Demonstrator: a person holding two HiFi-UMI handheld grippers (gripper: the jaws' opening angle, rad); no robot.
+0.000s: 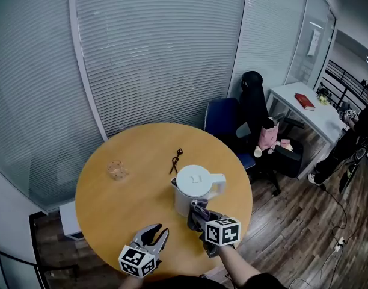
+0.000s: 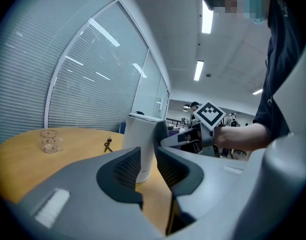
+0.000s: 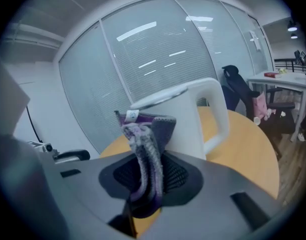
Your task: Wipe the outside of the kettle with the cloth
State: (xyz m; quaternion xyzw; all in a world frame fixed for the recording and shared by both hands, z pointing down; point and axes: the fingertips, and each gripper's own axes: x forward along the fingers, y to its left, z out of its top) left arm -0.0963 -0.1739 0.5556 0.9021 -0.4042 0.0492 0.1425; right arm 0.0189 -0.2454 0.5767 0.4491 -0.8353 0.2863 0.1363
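A white kettle (image 1: 195,188) stands upright on the round wooden table (image 1: 112,203), its handle (image 1: 219,182) pointing right. My right gripper (image 1: 203,220) is shut on a purple-grey cloth (image 1: 199,214), which presses against the kettle's near side. In the right gripper view the cloth (image 3: 143,139) rises bunched from between the jaws (image 3: 145,170), right against the kettle wall (image 3: 185,119). My left gripper (image 1: 159,230) sits near the table's front edge, left of the kettle and apart from it. It is open (image 2: 148,156) with nothing held. Past it stand the kettle (image 2: 139,146) and the right gripper's marker cube (image 2: 210,115).
A small glass cup (image 1: 116,169) stands left of the kettle, and a small black clip-like object (image 1: 177,159) lies just behind it. A blue chair (image 1: 223,118) and a black office chair (image 1: 256,110) stand past the table's far right edge. A white desk (image 1: 304,116) and a person (image 1: 352,140) are farther right.
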